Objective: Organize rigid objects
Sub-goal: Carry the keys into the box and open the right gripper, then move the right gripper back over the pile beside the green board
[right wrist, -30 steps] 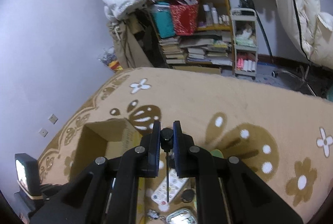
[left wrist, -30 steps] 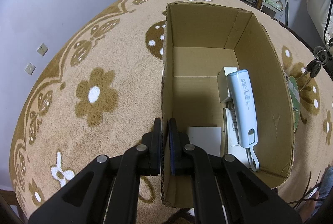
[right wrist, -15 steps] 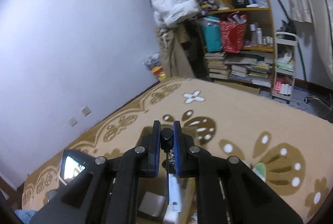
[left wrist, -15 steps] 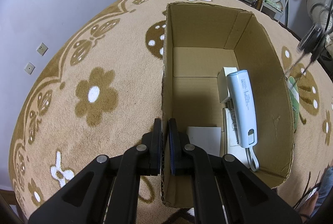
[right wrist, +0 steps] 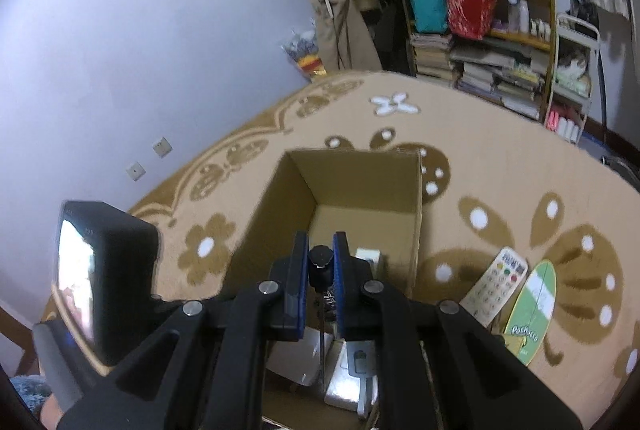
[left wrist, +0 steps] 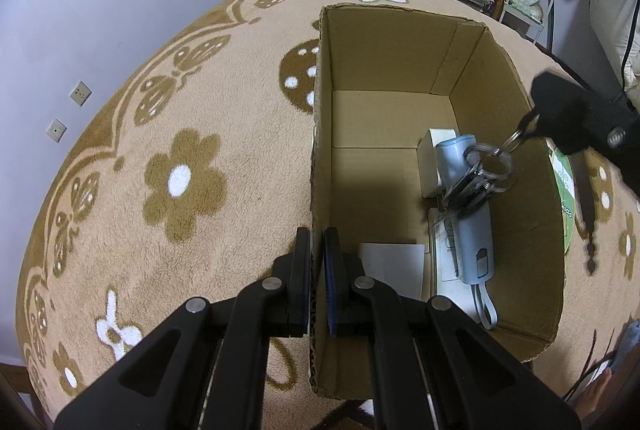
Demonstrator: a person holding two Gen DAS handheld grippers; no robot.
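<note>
An open cardboard box (left wrist: 384, 42) stands on the flowered carpet. My left gripper (left wrist: 317, 258) is shut on the box's left wall near its front corner. My right gripper (right wrist: 321, 264) is shut on the black head of a key; the key bunch (left wrist: 480, 178) hangs from it over the box interior, above a pale blue power bank (left wrist: 466, 218) that lies among white items on the box floor. The box also shows in the right wrist view (right wrist: 352, 178), below the gripper.
A white remote control (right wrist: 494, 284) and a green oval card (right wrist: 534, 310) lie on the carpet right of the box. A shelf with books and bags (right wrist: 476, 30) stands at the back. The left gripper's camera body (right wrist: 100, 286) is at the left.
My right gripper has carried the key bunch from over the carpet at the right to above the inside of the box. The left gripper has held still on the box wall.
</note>
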